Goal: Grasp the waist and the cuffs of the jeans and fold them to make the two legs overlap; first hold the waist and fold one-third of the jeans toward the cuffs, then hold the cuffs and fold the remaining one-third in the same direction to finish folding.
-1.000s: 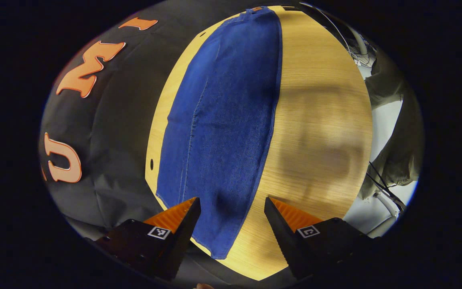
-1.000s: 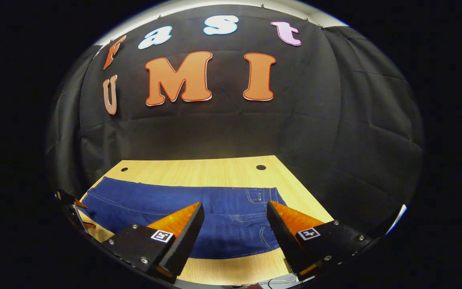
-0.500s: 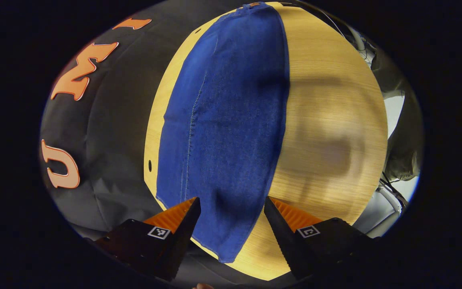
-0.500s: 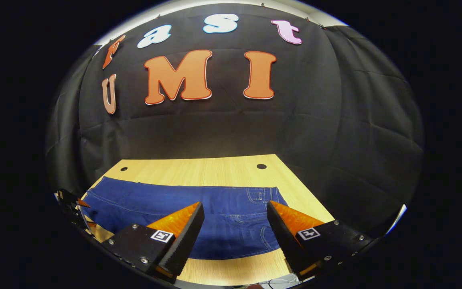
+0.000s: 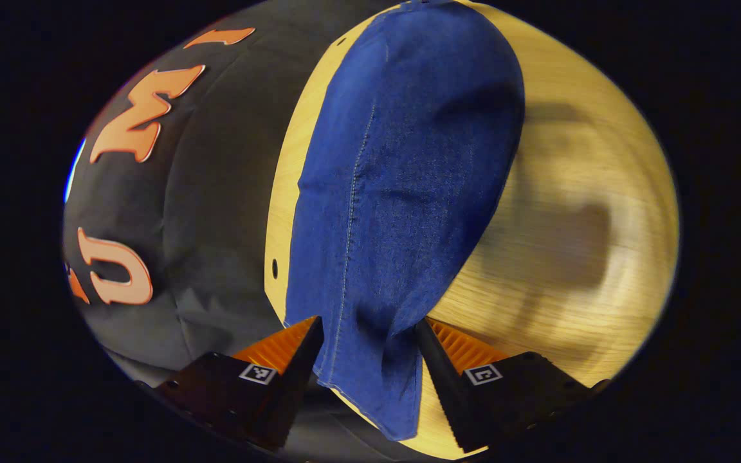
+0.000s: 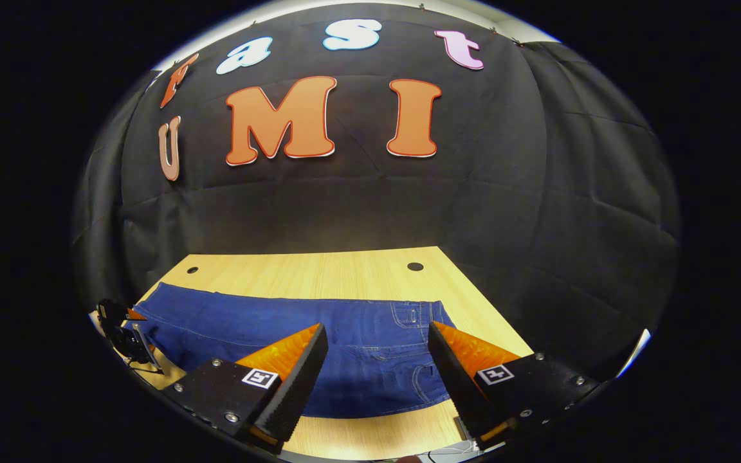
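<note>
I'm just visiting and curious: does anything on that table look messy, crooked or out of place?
Nothing stands out. The jeans lie flat and straight along the wooden table, waist end by the right gripper. The cuff end runs slightly past the table's edge between the left gripper fingers, which stand apart.

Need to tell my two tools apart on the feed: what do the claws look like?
Both look alike. The left claw and the right claw each have two wedge-shaped fingers that taper to a point, ribbed on the inner faces, on dark blocky mounts. Each mount carries a small square black-and-white tag; the right one's mounts show screw heads.
</note>
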The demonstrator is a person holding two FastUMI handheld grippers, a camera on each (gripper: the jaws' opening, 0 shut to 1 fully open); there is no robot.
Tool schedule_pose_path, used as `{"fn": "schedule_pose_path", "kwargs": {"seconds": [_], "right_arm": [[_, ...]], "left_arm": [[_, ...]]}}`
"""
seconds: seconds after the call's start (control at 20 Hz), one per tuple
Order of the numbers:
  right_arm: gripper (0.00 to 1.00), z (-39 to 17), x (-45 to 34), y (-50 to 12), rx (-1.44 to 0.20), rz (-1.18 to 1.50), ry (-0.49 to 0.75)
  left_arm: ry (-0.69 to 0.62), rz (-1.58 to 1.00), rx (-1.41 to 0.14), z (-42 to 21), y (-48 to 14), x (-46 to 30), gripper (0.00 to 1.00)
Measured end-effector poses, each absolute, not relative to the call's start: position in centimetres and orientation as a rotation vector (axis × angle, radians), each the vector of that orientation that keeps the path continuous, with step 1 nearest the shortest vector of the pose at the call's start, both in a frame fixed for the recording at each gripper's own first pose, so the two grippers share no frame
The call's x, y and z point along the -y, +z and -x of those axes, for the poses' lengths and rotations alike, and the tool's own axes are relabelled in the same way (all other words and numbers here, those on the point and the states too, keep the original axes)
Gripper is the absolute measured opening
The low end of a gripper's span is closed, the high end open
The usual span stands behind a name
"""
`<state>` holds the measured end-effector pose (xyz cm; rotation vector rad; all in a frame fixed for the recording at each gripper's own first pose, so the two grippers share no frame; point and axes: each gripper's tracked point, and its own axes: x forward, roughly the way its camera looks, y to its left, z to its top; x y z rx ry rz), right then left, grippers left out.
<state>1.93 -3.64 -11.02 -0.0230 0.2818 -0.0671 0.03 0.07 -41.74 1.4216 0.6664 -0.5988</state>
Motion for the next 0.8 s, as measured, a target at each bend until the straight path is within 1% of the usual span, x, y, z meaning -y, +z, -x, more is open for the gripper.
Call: {"fn": "schedule_pose_path", "kwargs": {"seconds": [0.05, 0.1, 0.15, 0.2, 0.25, 0.4, 0.5, 0.65, 0.75, 0.8], "right_arm": [[0.96, -2.1, 3.9, -10.8, -0.274, 0.038, -0.074], [1.0, -2.3, 4.1, -10.8, -0.267, 0.058, -0.079], [0.96, -2.5, 4.5, -10.5, -0.254, 0.087, -0.085], [0.96, -2.8, 4.9, -10.4, -0.246, 0.128, -0.091], [0.96, -3.1, 5.6, -10.1, -0.228, 0.191, -0.093], [0.98, -3.6, 8.7, -9.0, -0.188, 0.505, -0.119], [0.97, -3.0, 10.2, -9.8, -0.204, 0.688, -0.096], [0.97, -1.7, 11.6, -13.0, -0.251, 0.959, -0.016], [0.98, -1.2, 12.8, -15.5, -0.306, 1.166, 0.065], [0.97, 0.1, 12.9, -17.1, -0.334, 1.26, 0.123]], "left_arm": [[-0.606, -1.431, -0.664, 0.0, -42.4, 0.0, 0.74], [-0.611, -1.435, -0.652, 0.0, -42.9, 0.1, 0.57], [-0.605, -1.434, -0.639, -0.2, -43.2, -0.1, 0.4], [-0.594, -1.441, -0.635, -0.7, -43.9, -0.4, 0.23], [-0.609, -1.445, -0.64, 0.3, -43.5, 0.2, 0.06], [-0.618, -1.419, -0.648, 1.0, -43.3, 0.2, 0.07], [-0.613, -1.407, -0.646, 1.1, -42.8, 0.1, 0.07], [-0.578, -1.327, -0.671, 0.4, -42.0, 0.1, 0.07], [-0.563, -1.314, -0.674, 0.2, -41.3, 0.1, 0.07], [-0.557, -1.311, -0.675, 0.2, -41.1, 0.3, 0.07]]}}
